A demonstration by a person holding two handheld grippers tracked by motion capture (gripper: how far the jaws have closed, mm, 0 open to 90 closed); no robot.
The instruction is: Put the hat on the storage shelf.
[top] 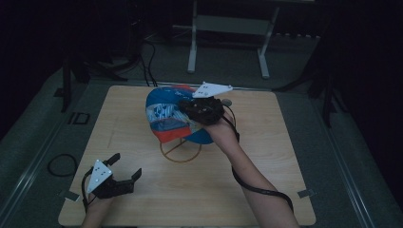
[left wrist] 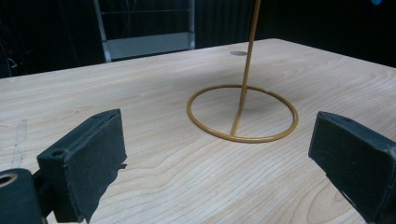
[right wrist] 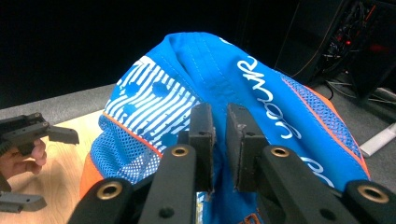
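Note:
A blue cap (top: 166,114) with white stripes, white lettering and an orange brim sits atop a thin gold wire stand (top: 180,154) at the table's middle. My right gripper (top: 186,108) is on the cap's crown from the right. In the right gripper view its jaws (right wrist: 218,112) stand a narrow gap apart over the creased blue fabric (right wrist: 261,93), and the pads are not pressing it. My left gripper (top: 127,165) rests wide open near the front left with nothing between its fingers. In the left gripper view the stand's ring base (left wrist: 243,113) lies beyond the open gripper (left wrist: 219,130).
The wooden table (top: 266,161) has bare room on the right and along the front. A small round mark (top: 227,101) lies near the back edge. Grey metal frame legs (top: 192,47) stand on the floor behind, and a cable loop (top: 62,164) lies off the table's left side.

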